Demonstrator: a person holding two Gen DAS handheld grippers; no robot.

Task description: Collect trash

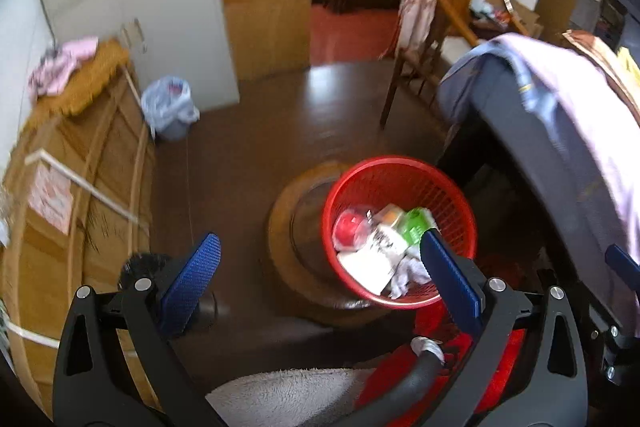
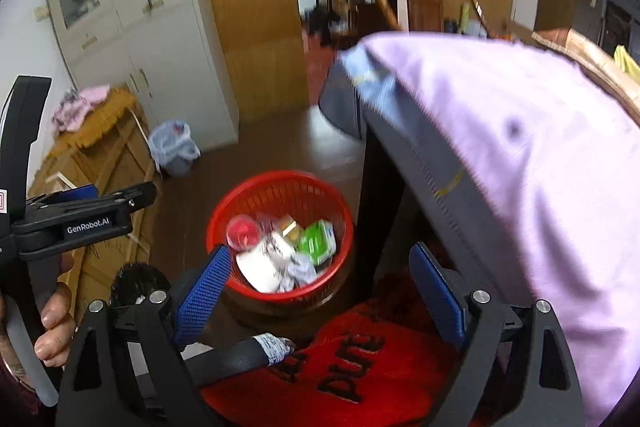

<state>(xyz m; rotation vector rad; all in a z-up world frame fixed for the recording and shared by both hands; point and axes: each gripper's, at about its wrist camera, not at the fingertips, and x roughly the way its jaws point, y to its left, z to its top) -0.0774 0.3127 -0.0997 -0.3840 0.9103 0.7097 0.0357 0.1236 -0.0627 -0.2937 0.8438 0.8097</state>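
A red mesh basket (image 1: 400,163) (image 2: 280,177) stands on a round wooden stool (image 1: 288,227). Inside it lie a red round lid (image 1: 347,229) (image 2: 242,231), a green carton (image 1: 416,225) (image 2: 318,241), a white carton (image 1: 372,259) (image 2: 260,267) and crumpled paper (image 1: 408,275) (image 2: 302,273). My left gripper (image 1: 320,239) hangs open above the stool, its right blue pad over the basket's near rim, nothing between the pads. My right gripper (image 2: 320,250) is open wide and empty just above the basket's near side. The left tool's black body (image 2: 80,219) shows at the left, held by a hand (image 2: 56,327).
A black table under a lilac cloth (image 2: 500,147) (image 1: 560,115) crowds the right side. A red mat with black letters (image 2: 352,367) lies below. A lined bin (image 1: 170,107) stands by the white cupboard. Wooden furniture (image 1: 80,187) fills the left. A black strap with a taped end (image 2: 256,349) lies near.
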